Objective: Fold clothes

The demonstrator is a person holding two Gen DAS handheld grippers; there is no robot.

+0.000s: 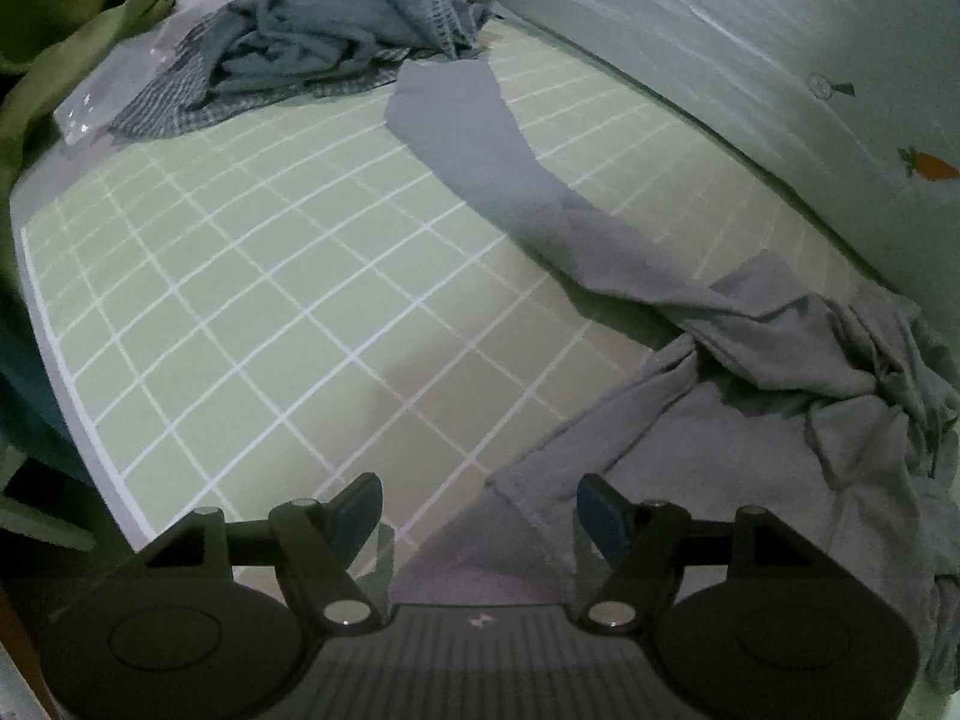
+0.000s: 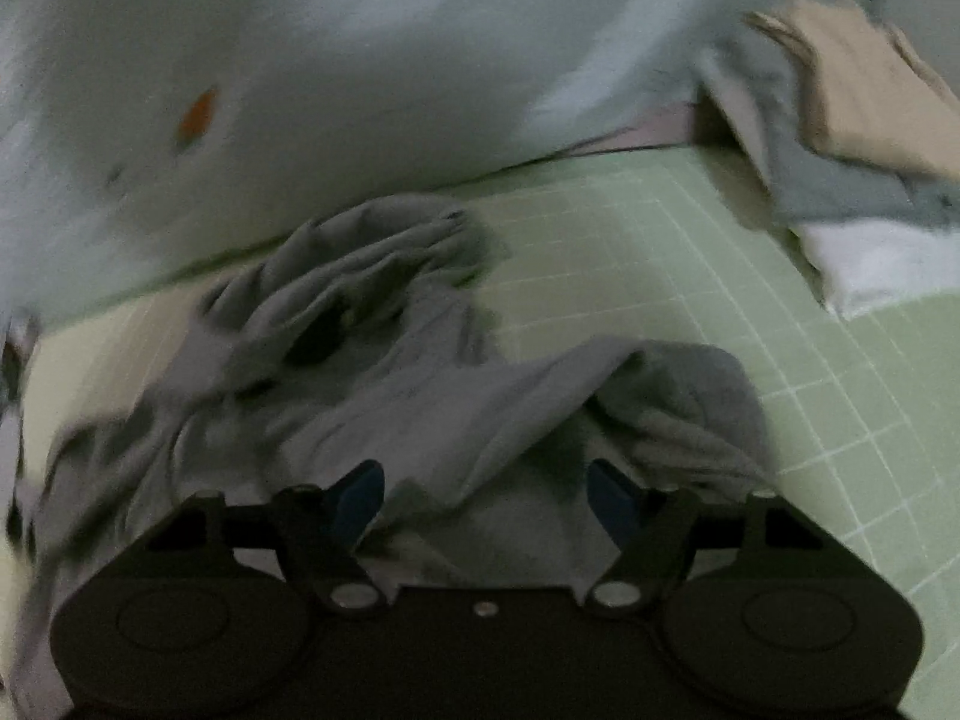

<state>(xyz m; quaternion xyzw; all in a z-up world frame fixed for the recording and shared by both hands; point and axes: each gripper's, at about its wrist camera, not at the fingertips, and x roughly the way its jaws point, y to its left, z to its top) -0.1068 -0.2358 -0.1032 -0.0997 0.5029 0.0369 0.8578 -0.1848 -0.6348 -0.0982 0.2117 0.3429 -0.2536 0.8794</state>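
A grey garment [image 1: 750, 372] lies crumpled on the green grid mat [image 1: 252, 276], one long part stretched toward the far side. My left gripper [image 1: 480, 510] is open, low over the garment's near hem, which lies between its fingers. In the right wrist view the same grey garment [image 2: 420, 372] is bunched in folds. My right gripper [image 2: 486, 492] is open just above the cloth, holding nothing.
A heap of blue-grey and checked clothes [image 1: 324, 42] lies at the mat's far left with a clear plastic bag [image 1: 96, 102]. A pale sheet with carrot prints [image 1: 780, 60] borders the mat. Folded beige, grey and white clothes [image 2: 852, 138] are stacked at the far right.
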